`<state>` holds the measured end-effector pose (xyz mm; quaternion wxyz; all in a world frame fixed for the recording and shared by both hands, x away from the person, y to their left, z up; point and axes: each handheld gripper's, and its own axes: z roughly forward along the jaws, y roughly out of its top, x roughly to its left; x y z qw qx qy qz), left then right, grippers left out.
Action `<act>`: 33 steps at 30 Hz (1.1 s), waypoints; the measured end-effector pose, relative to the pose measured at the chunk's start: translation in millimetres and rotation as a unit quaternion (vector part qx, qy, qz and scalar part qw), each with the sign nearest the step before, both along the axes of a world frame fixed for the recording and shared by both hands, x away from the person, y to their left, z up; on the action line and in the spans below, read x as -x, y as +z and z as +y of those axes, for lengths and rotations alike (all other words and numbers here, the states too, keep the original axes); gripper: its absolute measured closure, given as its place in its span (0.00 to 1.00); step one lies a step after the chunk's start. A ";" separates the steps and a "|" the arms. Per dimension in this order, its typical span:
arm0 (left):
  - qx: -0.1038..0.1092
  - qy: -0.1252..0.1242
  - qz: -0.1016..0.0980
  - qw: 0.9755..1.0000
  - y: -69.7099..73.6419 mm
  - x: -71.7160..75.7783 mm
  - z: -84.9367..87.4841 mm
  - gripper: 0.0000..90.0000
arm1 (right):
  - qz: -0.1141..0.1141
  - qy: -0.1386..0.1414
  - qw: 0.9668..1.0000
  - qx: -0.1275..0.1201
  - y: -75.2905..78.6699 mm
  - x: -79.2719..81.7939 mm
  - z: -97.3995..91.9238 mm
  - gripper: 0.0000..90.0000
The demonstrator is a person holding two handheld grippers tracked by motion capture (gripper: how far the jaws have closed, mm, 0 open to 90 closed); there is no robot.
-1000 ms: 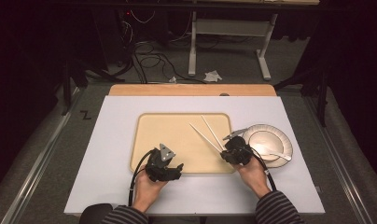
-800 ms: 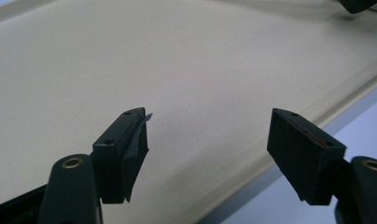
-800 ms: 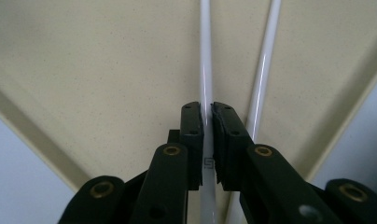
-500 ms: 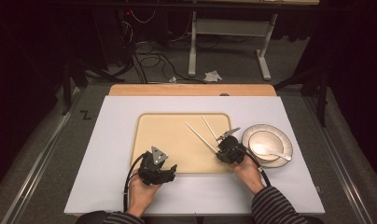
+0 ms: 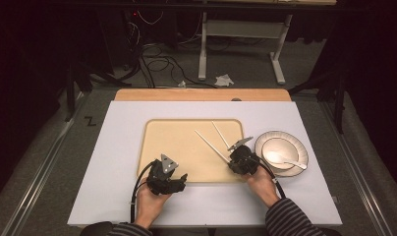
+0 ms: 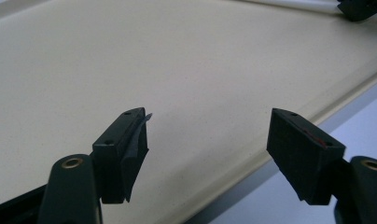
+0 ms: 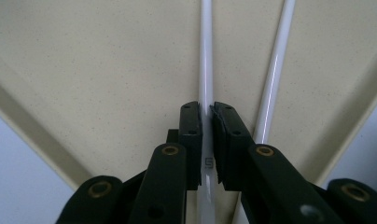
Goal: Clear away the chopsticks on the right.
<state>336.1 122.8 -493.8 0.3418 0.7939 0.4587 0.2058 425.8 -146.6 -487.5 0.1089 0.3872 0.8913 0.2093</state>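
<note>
**Right gripper pinches one white chopstick over a beige tray**

While the person's two hands reach in from the near edge of a white table [image 5: 113,147], the work centres on a pair of white chopsticks [image 5: 217,142] lying on a beige tray [image 5: 172,142] in the middle of the table. The chopsticks fan apart toward the far side and converge at the right gripper [image 5: 231,158], probably so their near ends can be gathered at the tray's right side.

In the right gripper view, the jaws are nearly together and clamped on one chopstick [image 7: 205,56], which runs straight up between the black pads. The second chopstick [image 7: 275,70] lies just beside the right-hand pad; whether it touches that pad is hard to tell. The jaws have just been opening slightly, yet the stick sits pressed between them.

The left gripper [image 5: 179,179] rests near the tray's front edge. Its jaws stand wide apart and hold nothing, hovering over bare tray surface.

A round plate [image 5: 297,147] carrying a white spoon [image 5: 282,160] sits just right of the tray, beside the right gripper.
</note>
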 end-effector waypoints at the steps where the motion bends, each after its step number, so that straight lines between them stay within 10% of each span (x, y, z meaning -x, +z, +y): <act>1: -0.001 -0.001 0.001 1.000 -0.2 -0.3 -0.2 0.32 | -0.001 -0.002 1.000 0.000 -0.2 0.9 0.1 0.92; 33: -0.002 0.002 0.000 1.000 -1.2 2.7 0.0 0.32 | -0.030 0.034 0.999 -0.022 4.8 5.1 6.4 1.00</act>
